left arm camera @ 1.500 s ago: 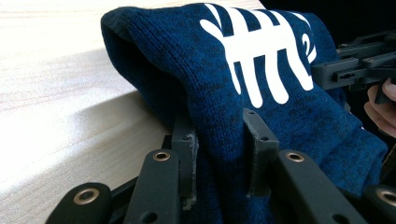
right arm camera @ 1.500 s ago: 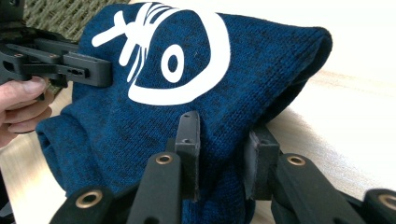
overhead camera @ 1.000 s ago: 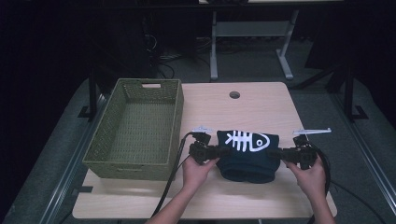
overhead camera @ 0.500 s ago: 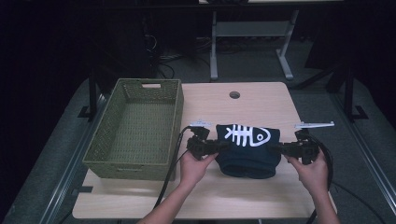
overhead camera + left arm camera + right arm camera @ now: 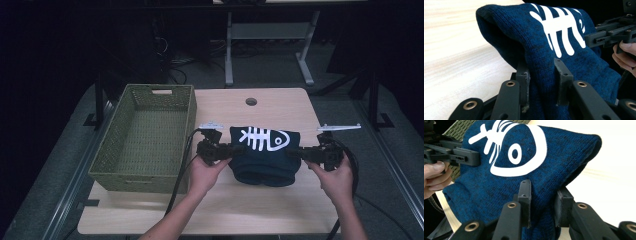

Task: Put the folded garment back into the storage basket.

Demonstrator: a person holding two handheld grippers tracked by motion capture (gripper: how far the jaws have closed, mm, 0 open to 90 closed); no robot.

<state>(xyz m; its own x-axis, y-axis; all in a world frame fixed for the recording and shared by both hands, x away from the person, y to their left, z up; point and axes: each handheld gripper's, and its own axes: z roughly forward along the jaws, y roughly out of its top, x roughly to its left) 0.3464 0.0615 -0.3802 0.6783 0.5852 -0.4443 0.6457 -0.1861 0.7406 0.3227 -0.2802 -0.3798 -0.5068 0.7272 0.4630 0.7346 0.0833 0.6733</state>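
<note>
Item held: a folded navy sweater (image 5: 264, 156) with a white fish-skeleton print, carried between my two grippers above the near half of the table (image 5: 280, 210), just right of the wicker basket (image 5: 145, 140).
Left gripper (image 5: 239, 148): clamped on the sweater's left edge; in the left gripper view my jaws pinch a thick fold of knit between the pads.
Right gripper (image 5: 296, 152): clamped on the right edge; in the right gripper view the fabric bunches between both pads in the same way.
Lower layers: they sag in a rounded bulge below my grip line; I cannot tell whether they clear the tabletop.
Likely destination: the basket, empty, open side up, to my left. This is my judgement, not a thing seen.
Risk, unfolding: my pads may hold only the upper layers; the loose ones beneath could slide out and the fold would open.
Risk, snagging: the hanging bulge could catch on the basket's near rim if I carry it across too low.
Risk, stretching: pulling my hands apart would drag the knit out of one grip.
Risk, cable: the left gripper's cable (image 5: 181, 175) trails beside the basket and could hook its corner.
</note>
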